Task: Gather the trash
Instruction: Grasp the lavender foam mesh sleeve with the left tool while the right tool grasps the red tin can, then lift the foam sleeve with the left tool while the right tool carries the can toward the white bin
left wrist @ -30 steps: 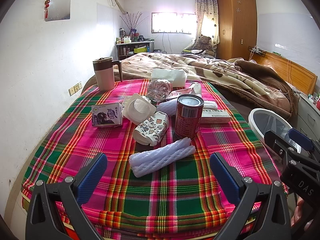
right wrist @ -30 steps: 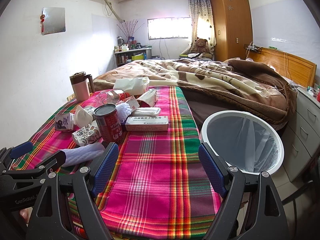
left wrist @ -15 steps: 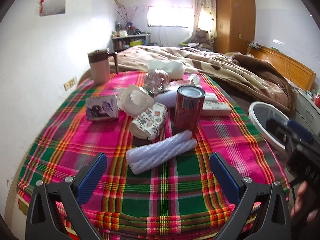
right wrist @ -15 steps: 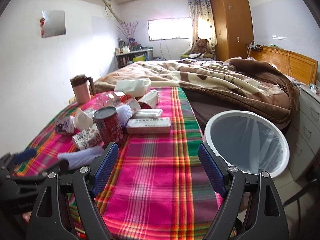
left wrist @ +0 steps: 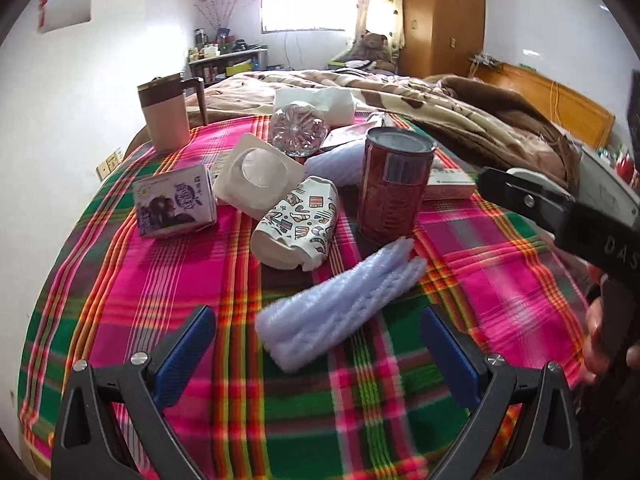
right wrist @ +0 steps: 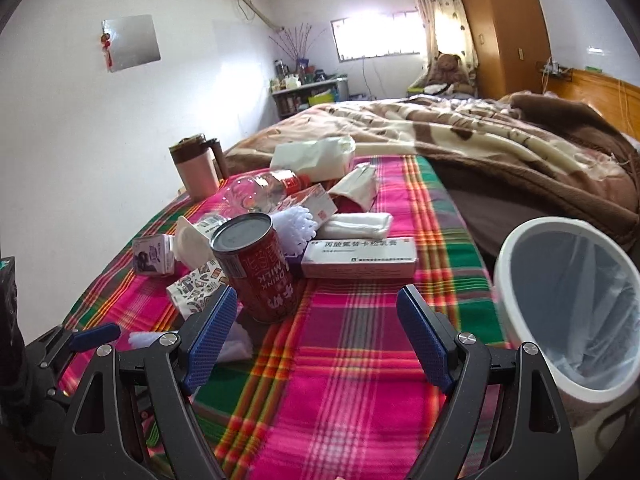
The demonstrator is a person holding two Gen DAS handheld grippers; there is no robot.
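- Left gripper (left wrist: 318, 344): jaws wide, empty, foam sleeve (left wrist: 340, 312) lying at 12 o'clock between them.
- Right gripper (right wrist: 312, 336): wide, empty; red can (right wrist: 256, 268) at 11 o'clock, bin (right wrist: 568, 312) at 3.

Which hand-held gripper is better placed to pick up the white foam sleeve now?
Left. The left hand-held gripper is open with the white foam sleeve lying just ahead between its fingers. The right hand-held gripper, also open, faces the red can instead.
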